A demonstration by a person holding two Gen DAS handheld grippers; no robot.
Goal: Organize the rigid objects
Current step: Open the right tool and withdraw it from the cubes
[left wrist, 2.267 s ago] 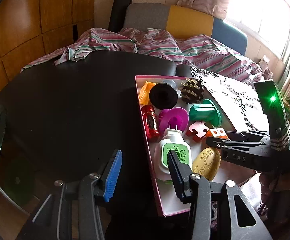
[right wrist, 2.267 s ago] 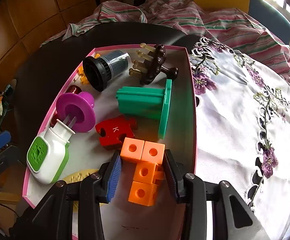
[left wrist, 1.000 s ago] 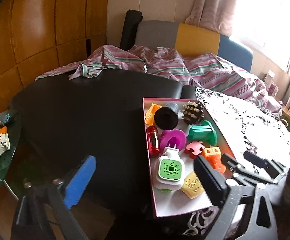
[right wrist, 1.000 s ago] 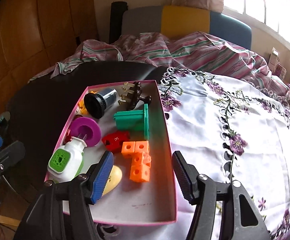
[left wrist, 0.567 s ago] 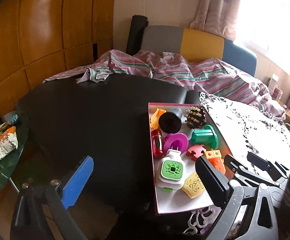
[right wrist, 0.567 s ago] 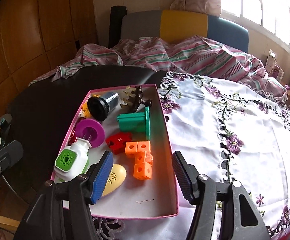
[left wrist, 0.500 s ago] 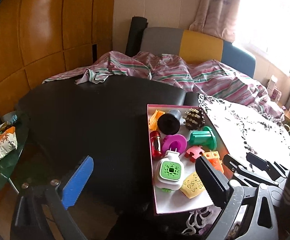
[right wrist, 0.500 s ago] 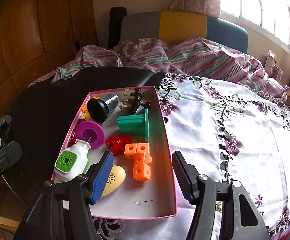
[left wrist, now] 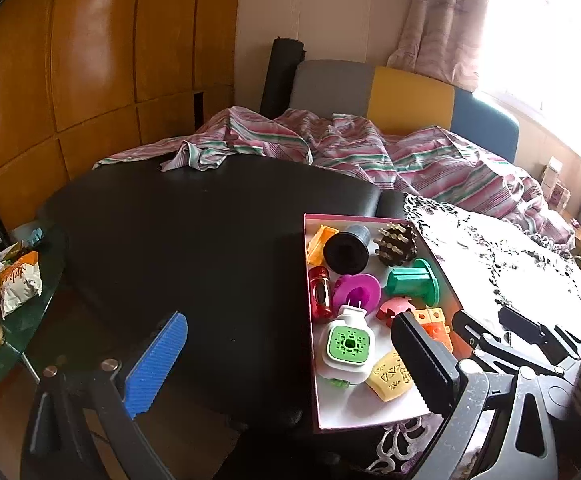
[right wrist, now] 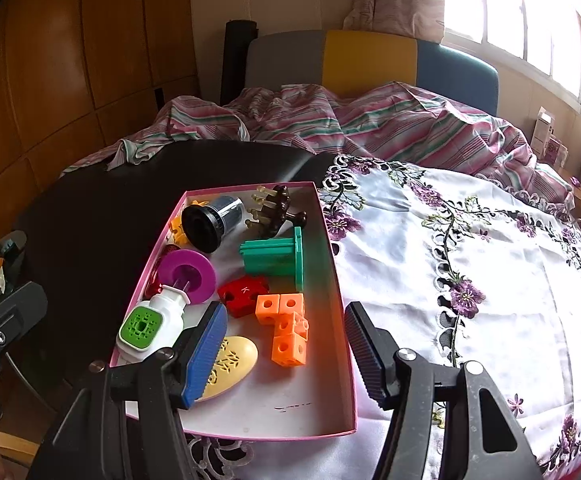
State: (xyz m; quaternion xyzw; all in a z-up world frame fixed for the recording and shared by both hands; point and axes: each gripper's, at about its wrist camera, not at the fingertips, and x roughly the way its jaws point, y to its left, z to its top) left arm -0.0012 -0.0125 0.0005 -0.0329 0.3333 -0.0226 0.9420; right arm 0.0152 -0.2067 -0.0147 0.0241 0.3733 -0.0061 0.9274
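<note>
Two grippers, both empty, both held above the near end of the pink-rimmed box [right wrist: 346, 320]. Left of the box: bare black tabletop [left wrist: 194, 232], with the left gripper [left wrist: 286, 360] over it, jaws spread wide, nothing between. Inside the box, along its left wall: a white and green plug-in device [right wrist: 148, 326] near the front, a purple disc [right wrist: 188, 272] touching its prongs, a black cylinder [right wrist: 210, 222] lying further back. Mid-box: a yellow oval piece [right wrist: 232, 364] at the front (partly hidden by the blue pad), a red puzzle-shaped block [right wrist: 242, 292], orange linked cubes [right wrist: 286, 326] just beside it. Against the right wall of the box: a green spool-like part [right wrist: 278, 258], a brown spiked piece [right wrist: 276, 210] behind it. Over the box's front right corner: the right gripper [right wrist: 286, 350], jaws apart, clasping nothing. Right of the box: a white embroidered cloth [right wrist: 470, 264].
</note>
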